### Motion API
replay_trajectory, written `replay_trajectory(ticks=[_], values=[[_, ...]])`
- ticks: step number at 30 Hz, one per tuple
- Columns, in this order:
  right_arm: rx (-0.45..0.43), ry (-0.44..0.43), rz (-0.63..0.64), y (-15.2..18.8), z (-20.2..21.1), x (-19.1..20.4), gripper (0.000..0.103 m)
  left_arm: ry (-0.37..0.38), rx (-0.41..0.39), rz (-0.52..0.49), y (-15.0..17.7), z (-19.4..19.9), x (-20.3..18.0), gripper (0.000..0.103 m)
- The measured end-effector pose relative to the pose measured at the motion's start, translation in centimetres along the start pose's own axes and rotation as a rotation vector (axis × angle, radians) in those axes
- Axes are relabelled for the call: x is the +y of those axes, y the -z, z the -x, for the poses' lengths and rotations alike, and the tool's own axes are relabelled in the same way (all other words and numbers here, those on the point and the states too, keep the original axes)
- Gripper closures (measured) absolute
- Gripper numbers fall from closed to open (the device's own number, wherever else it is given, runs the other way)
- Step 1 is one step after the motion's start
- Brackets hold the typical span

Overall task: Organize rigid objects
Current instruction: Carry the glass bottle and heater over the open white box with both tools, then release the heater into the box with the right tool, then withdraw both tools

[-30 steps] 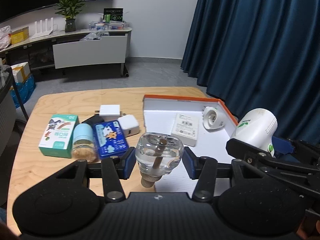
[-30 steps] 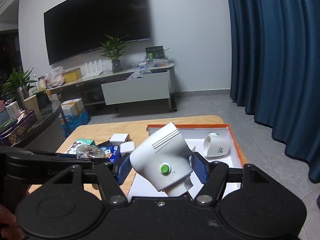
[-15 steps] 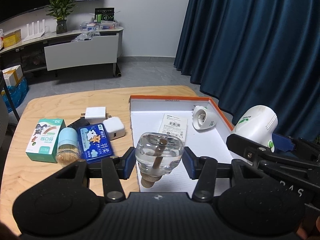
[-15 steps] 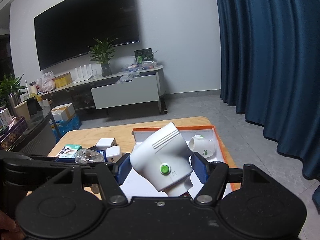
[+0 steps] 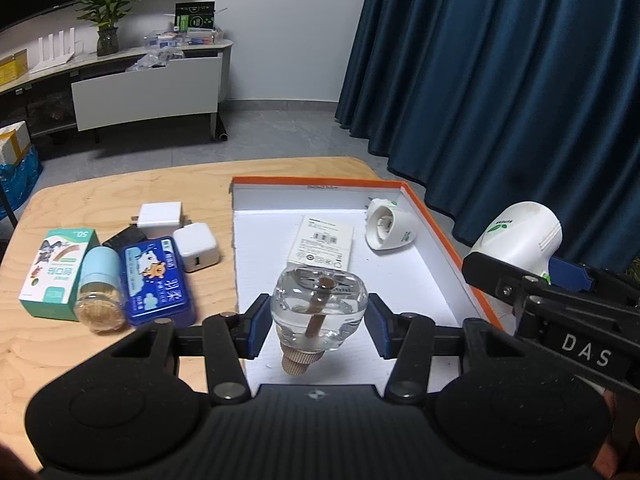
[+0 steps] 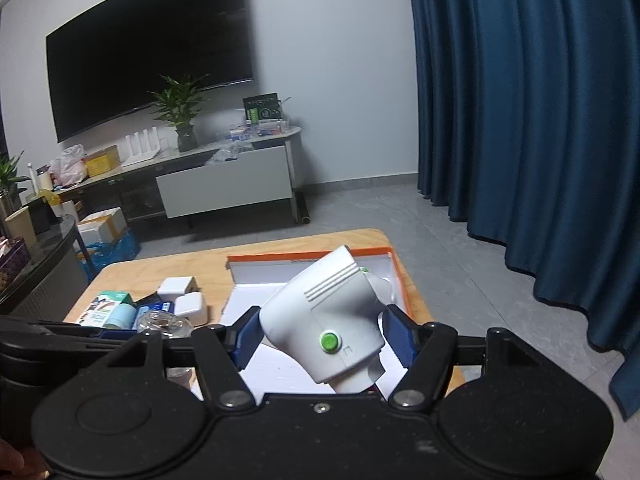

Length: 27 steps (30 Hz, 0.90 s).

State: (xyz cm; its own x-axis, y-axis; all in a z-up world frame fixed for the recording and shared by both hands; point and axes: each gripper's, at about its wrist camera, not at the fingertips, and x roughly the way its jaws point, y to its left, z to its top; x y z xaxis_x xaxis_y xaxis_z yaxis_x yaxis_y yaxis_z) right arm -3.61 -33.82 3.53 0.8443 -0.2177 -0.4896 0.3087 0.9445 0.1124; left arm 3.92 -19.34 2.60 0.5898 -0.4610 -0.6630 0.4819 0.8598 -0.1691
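My left gripper (image 5: 318, 318) is shut on a clear liquid bottle (image 5: 319, 304) with a brown wick and cork-coloured cap, held above the near end of the orange-rimmed white tray (image 5: 440, 224). My right gripper (image 6: 322, 340) is shut on a white plug-in heater (image 6: 324, 320) with a green button, carried over the tray's right side; the same white plug-in heater (image 5: 520, 236) shows at the right of the left wrist view. Inside the tray lie a white labelled box (image 5: 322, 242) and a second white plug-in unit (image 5: 390, 228).
On the wooden table (image 5: 120, 184) left of the tray sit a green box (image 5: 56, 272), a jar with a pale blue lid (image 5: 100, 290), a blue tin (image 5: 158, 280), two white chargers (image 5: 196, 246) and a black item. A blue curtain (image 5: 500, 80) hangs to the right.
Both grippers, each with its object, have moved rightward over the tray. The table items have slid left in both views. Grips are unchanged.
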Motion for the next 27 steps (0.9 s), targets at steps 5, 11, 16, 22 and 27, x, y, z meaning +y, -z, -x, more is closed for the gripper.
replay_trajectory(ticks=[5, 11, 16, 22, 27], values=[[0.006, 0.011, -0.008, 0.0, -0.4, -0.6, 0.025, 0.013, 0.01, -0.012, -0.1, -0.6, -0.6, 0.052], [0.02, 0.016, -0.009, -0.1, -1.3, -1.0, 0.026, 0.019, 0.021, -0.02, 0.0, -1.2, -1.0, 0.052], [0.028, 0.02, -0.01, -0.2, -2.1, -1.0, 0.026, 0.021, 0.031, -0.02, 0.0, -1.6, -1.1, 0.052], [0.059, 0.017, -0.003, -0.2, -3.2, -1.2, 0.026, 0.023, 0.04, -0.021, 0.0, -2.0, -1.2, 0.052], [0.102, 0.02, 0.002, -0.4, -4.5, -1.4, 0.026, 0.027, 0.051, -0.023, 0.1, -2.5, -1.3, 0.052]])
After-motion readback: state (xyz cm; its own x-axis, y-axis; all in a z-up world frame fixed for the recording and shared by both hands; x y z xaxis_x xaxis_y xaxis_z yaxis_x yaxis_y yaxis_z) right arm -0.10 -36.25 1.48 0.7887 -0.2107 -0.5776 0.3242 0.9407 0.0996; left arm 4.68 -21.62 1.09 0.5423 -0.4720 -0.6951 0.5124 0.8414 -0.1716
